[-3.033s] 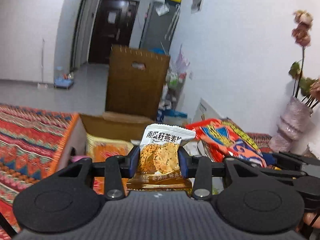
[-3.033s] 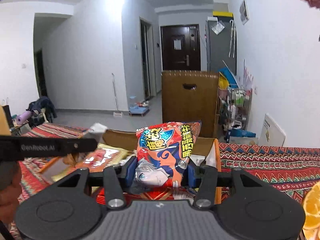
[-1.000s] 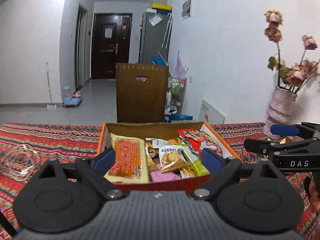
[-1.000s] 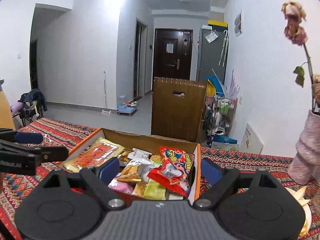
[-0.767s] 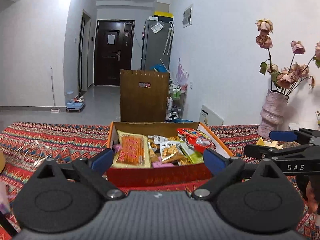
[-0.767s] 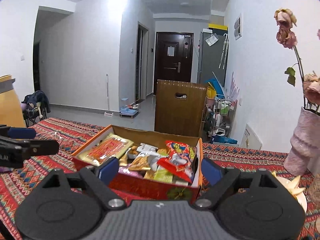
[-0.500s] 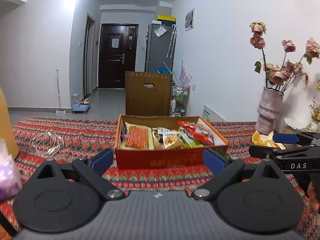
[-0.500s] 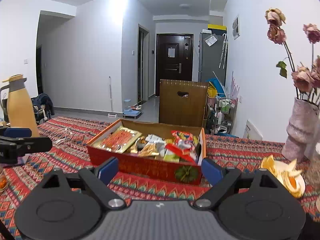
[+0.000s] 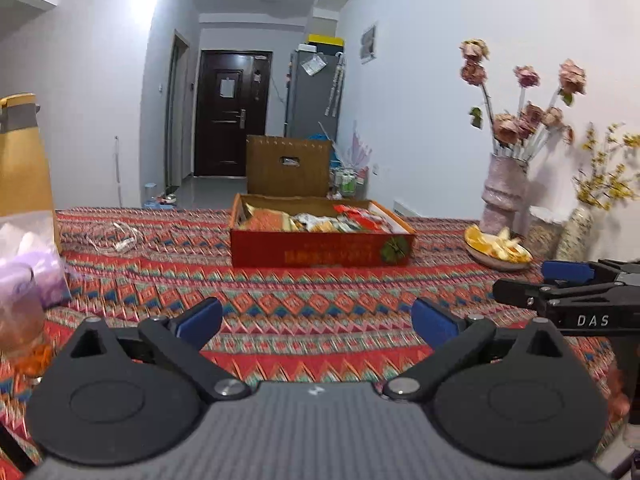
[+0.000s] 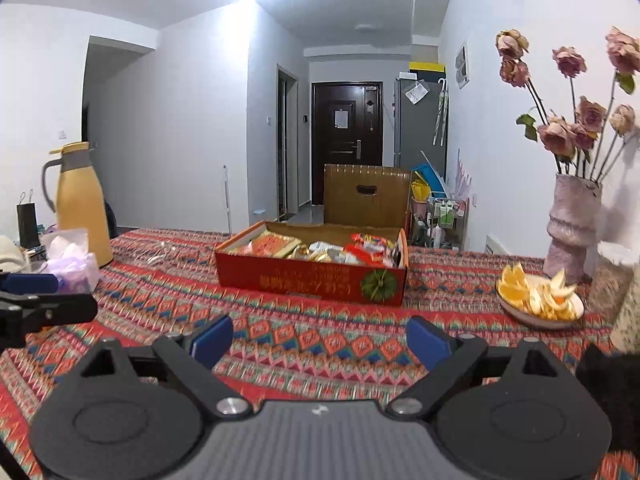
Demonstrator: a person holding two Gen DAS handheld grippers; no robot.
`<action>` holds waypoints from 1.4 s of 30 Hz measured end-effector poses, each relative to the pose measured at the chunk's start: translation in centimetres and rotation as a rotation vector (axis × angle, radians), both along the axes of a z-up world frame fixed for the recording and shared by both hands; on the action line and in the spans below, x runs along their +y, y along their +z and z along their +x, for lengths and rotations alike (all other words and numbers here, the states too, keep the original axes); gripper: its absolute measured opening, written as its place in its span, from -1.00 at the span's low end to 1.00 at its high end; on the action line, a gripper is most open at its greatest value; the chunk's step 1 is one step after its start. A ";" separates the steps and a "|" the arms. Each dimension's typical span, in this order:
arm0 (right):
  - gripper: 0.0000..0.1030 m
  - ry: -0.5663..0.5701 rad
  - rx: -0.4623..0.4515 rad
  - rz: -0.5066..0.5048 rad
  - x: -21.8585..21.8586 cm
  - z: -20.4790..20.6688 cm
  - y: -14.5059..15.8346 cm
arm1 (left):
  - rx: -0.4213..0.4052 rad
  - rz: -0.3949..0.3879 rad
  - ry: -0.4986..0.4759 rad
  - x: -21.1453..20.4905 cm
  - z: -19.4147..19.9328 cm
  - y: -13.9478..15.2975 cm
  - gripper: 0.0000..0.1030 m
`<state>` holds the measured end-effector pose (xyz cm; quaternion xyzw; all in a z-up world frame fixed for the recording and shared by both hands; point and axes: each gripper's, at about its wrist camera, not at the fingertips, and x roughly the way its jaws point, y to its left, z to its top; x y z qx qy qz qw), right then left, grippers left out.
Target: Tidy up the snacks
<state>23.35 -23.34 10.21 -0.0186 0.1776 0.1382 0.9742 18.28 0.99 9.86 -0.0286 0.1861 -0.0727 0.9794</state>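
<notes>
A red cardboard box (image 9: 320,254) (image 10: 312,278) full of snack packets stands on the patterned tablecloth, well ahead of both grippers. Among its contents are an orange biscuit pack (image 10: 274,245) at the left and a red chip bag (image 10: 370,245) at the right. My left gripper (image 9: 316,318) is open, its jaws still opening, with only cloth between them. My right gripper (image 10: 318,340) is likewise open and still opening, holding nothing. Its black body also shows at the right edge of the left wrist view, and the left one's at the left edge of the right wrist view.
A plate of orange peel (image 10: 540,300) and a pink vase of dried flowers (image 10: 572,232) stand at the right. A yellow thermos (image 10: 80,204), a tissue bag (image 10: 72,260) and a white cable (image 9: 116,236) lie at the left. A brown chair back (image 10: 366,196) rises behind the box.
Both grippers let go of their snack packets into the box, then drew straight back from it. The box now looks smaller and farther, with a wide strip of cloth in front.
</notes>
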 end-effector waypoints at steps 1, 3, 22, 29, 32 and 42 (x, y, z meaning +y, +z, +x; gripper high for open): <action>0.83 0.000 0.000 0.000 0.0 -0.9 -0.4 | 0.001 -0.002 0.001 0.0 -0.7 -0.3 1.00; 0.83 0.000 0.005 -0.010 0.0 -2.7 -1.2 | 0.004 0.000 0.003 -0.3 -2.0 -0.9 1.00; 0.86 0.009 -0.012 0.011 1.8 -16.1 -5.6 | 0.018 0.007 0.071 -0.3 -15.4 -5.7 1.00; 1.00 0.023 -0.040 0.026 2.9 -20.1 -6.0 | -0.028 0.019 0.076 -0.3 -18.9 -5.7 1.00; 1.00 0.022 -0.028 0.041 3.0 -21.2 -6.2 | -0.045 0.025 0.083 -0.2 -19.5 -5.5 1.00; 1.00 -0.004 -0.013 0.057 1.8 -24.8 -7.7 | -0.064 0.035 0.077 0.0 -22.5 -5.8 1.00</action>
